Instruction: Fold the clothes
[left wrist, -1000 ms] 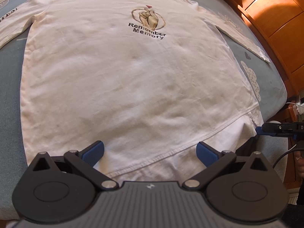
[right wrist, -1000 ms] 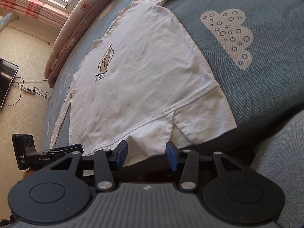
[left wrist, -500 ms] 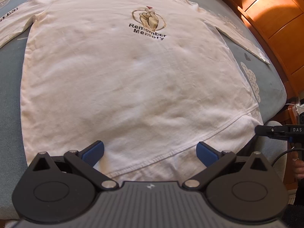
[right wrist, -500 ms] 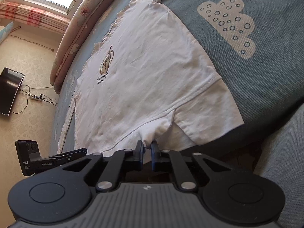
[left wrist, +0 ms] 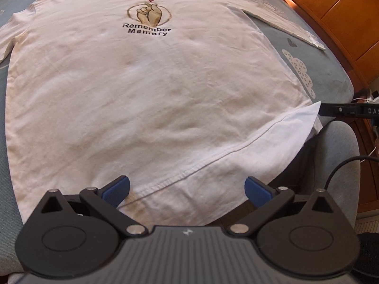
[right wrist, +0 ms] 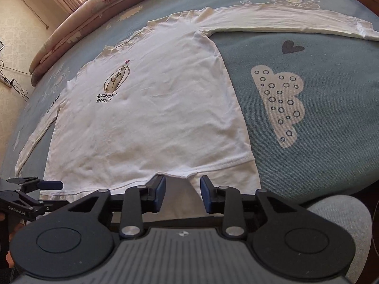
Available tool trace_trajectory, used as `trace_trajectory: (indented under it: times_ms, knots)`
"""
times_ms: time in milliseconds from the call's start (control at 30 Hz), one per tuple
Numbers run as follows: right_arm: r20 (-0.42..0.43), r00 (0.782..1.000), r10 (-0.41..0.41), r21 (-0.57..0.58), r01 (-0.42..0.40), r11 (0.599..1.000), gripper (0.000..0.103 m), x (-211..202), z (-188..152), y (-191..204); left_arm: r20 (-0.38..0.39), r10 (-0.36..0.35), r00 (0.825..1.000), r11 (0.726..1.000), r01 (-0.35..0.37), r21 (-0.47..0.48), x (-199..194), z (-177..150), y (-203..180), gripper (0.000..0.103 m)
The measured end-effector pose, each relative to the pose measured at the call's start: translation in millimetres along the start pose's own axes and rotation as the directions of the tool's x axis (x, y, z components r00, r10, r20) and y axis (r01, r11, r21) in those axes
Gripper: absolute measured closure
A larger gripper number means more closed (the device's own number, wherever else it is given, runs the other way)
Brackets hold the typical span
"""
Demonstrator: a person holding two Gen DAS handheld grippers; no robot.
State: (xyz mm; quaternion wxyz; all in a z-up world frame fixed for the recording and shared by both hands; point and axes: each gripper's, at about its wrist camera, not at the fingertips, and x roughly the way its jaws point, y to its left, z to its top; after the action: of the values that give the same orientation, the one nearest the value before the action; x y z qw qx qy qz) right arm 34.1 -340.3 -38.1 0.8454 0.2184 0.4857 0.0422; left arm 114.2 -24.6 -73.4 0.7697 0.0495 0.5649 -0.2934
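I have the white long-sleeved shirt (left wrist: 146,90) spread flat, print up, on the blue patterned bedspread (right wrist: 319,123), both sleeves out to the sides, its hem draped over the near edge; I judge it light, limp cotton that will sag and crease, best pinched at the hem corners or shoulders; my left gripper (left wrist: 187,190) is spread wide just over the hem, grasping nothing; my right gripper (right wrist: 182,193) is parted too, astride the side slit, nothing between its pads; the orange wooden cabinet (left wrist: 343,11) crowds the right side; nothing lies on the shirt.
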Motion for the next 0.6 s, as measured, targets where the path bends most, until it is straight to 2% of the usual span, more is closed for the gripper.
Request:
trace_trajectory:
  times_ms: [100, 200, 300, 367, 433, 500, 600]
  knots:
    - [0.019, 1.000, -0.021, 0.021, 0.020, 1.000, 0.058, -8.0, 2.0, -6.8, 0.001, 0.016, 1.000, 0.999, -0.016, 0.033, 0.7, -5.1, -2.5, 0.001]
    - [0.056, 0.996, -0.065, 0.039, 0.063, 0.997, 0.058, -17.5, 2.3, -16.1, -0.004, 0.017, 1.000, 0.999, -0.017, 0.033, -2.7, -7.4, -1.1, 0.001]
    - [0.081, 0.997, -0.011, 0.038, 0.008, 0.999, 0.058, -15.4, 3.5, -13.8, -0.003, 0.004, 1.000, 1.000, -0.004, 0.011, -6.2, -6.0, -0.8, 0.001]
    - [0.061, 0.998, 0.017, -0.013, -0.017, 1.000, 0.058, -0.8, 3.3, 1.8, 0.004, -0.006, 1.000, 1.000, 0.006, -0.002, -7.3, -4.1, -1.7, 0.001]
    - [0.036, 0.999, 0.009, -0.074, -0.007, 0.997, 0.058, 18.7, 1.9, 20.1, 0.020, -0.009, 1.000, 1.000, 0.009, -0.011, -5.1, -4.6, -1.2, 0.001]
    - [0.016, 1.000, -0.027, -0.153, 0.029, 0.988, 0.059, 37.0, -3.2, 39.7, 0.036, -0.012, 0.999, 1.000, 0.012, -0.019, -2.8, -5.1, -0.8, 0.001]
    - [0.040, 0.993, -0.110, -0.263, 0.117, 0.958, 0.058, 50.9, -16.6, 61.4, 0.060, -0.016, 0.998, 0.999, 0.018, -0.031, 0.5, -6.0, -0.1, 0.001]
